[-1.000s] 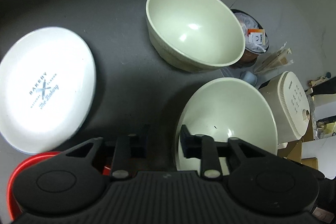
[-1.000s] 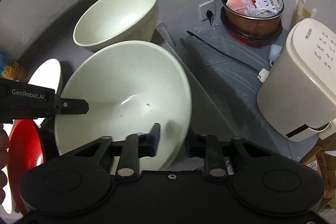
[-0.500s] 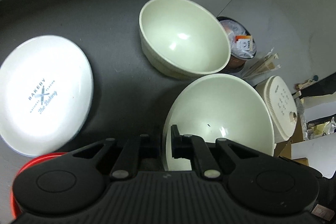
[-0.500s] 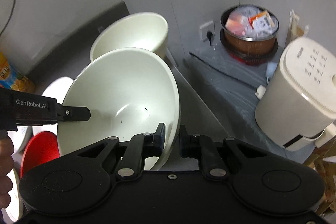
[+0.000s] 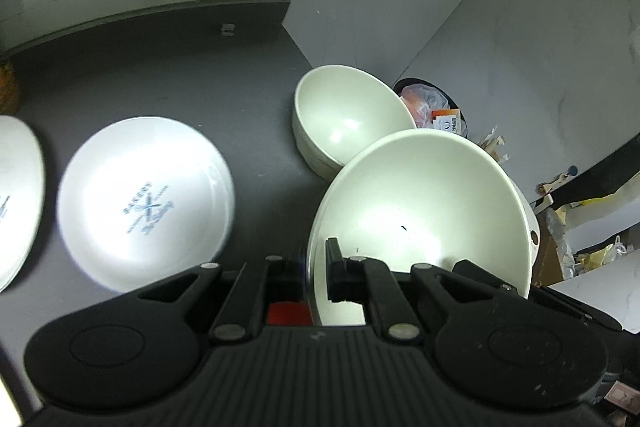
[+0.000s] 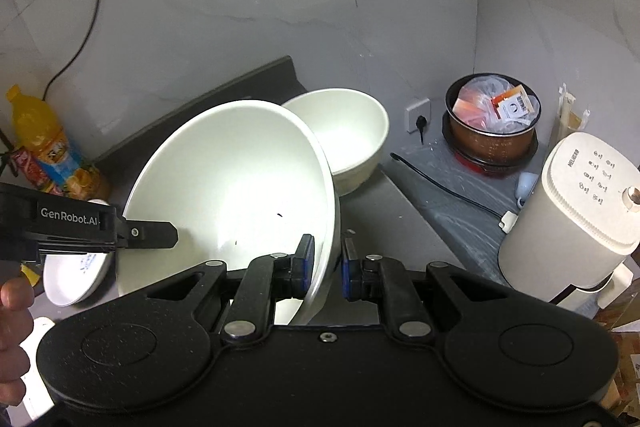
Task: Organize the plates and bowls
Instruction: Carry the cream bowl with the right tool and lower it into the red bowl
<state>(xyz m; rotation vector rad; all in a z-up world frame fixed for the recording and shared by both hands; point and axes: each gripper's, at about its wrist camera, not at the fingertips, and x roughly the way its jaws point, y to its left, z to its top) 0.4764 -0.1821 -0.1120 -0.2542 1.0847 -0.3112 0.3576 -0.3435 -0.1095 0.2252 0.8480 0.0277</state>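
Observation:
Both grippers are shut on the rim of one large cream bowl and hold it tilted above the dark counter. My left gripper pinches its left rim; it shows from the side in the right wrist view. My right gripper pinches the opposite rim of the bowl. A second cream bowl stands on the counter beyond it, also in the right wrist view. A white plate with blue lettering lies to the left, another plate at the far left.
A red dish shows under the left fingers. A juice bottle stands at the back left. Below the counter's right edge are a pot with packets, a white cooker and a black cable.
Both grippers closed on the large bowl's rim and lifted it off the counter. It has tilted and risen; the second bowl and plates now look farther below.

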